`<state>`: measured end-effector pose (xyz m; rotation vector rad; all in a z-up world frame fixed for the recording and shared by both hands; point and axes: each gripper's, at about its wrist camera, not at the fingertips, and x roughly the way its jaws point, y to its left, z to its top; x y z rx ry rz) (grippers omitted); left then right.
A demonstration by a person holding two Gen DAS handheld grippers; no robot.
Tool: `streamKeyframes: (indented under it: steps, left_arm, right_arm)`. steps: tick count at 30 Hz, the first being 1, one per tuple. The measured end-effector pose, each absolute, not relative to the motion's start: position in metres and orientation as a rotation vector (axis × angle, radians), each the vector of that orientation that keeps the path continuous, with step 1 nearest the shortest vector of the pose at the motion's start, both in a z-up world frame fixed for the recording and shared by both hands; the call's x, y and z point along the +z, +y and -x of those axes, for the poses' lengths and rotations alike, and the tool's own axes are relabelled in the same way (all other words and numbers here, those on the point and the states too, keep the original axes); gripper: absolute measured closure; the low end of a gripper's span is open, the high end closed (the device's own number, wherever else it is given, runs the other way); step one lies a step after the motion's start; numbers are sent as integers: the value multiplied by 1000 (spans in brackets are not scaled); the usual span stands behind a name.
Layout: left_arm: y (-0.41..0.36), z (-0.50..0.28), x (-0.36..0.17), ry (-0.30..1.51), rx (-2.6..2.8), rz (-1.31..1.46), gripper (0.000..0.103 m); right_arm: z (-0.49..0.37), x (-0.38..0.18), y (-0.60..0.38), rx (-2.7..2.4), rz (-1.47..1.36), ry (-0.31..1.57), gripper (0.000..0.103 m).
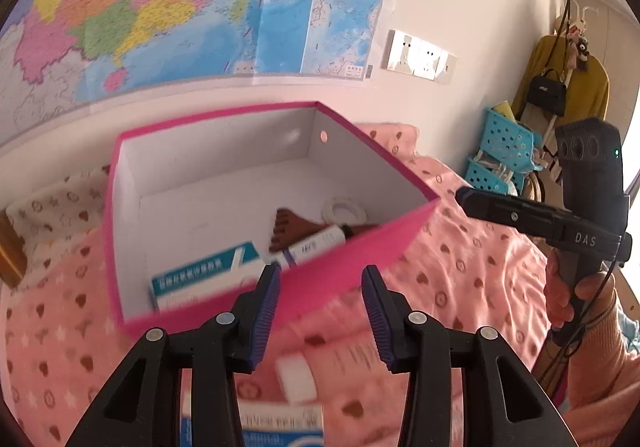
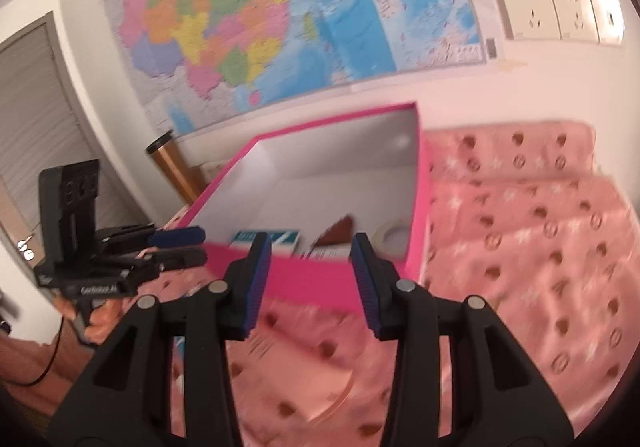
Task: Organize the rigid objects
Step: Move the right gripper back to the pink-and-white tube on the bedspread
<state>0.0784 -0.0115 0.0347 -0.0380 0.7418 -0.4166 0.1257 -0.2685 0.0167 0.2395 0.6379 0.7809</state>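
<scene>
A pink box [image 1: 352, 255] with white inner walls stands on the pink patterned bedspread [image 1: 472, 267]. Inside lie a blue-and-white medicine carton [image 1: 204, 273], a brown comb [image 1: 296, 229], a white tube [image 1: 316, 247] and a roll of tape [image 1: 344, 209]. My left gripper [image 1: 320, 287] hovers open just before the box's near wall, nothing between its fingers. Below it on the bed lie a pink tube with a white cap [image 1: 296, 377] and another blue-and-white carton [image 1: 256, 427]. My right gripper [image 2: 310, 259] is open and empty at the box's [image 2: 312, 279] near wall. The carton [image 2: 266, 237], comb [image 2: 336, 229] and tape [image 2: 390, 233] show beyond it.
A map [image 1: 160, 7] and wall sockets [image 1: 420, 55] cover the wall behind the box. Blue baskets [image 1: 504, 151], a yellow garment [image 1: 572, 79] and a black bag [image 1: 546, 91] stand at the right. A hand [image 1: 560, 295] holds the right gripper. A wooden post [image 2: 172, 171] rises left of the box.
</scene>
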Motion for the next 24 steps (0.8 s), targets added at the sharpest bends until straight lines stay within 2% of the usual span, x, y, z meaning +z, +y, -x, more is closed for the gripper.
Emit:
streamKeyframes:
  steps: [14,24]
  left_arm:
    - [-4,-50,-21,870,-372,100,59]
    - [-15,-20,-29,889,-416,56,59]
  right_arm:
    - [-76,-67,-266,748,-287,881,57]
    - [-56,-85,-266,734,-278,943,57]
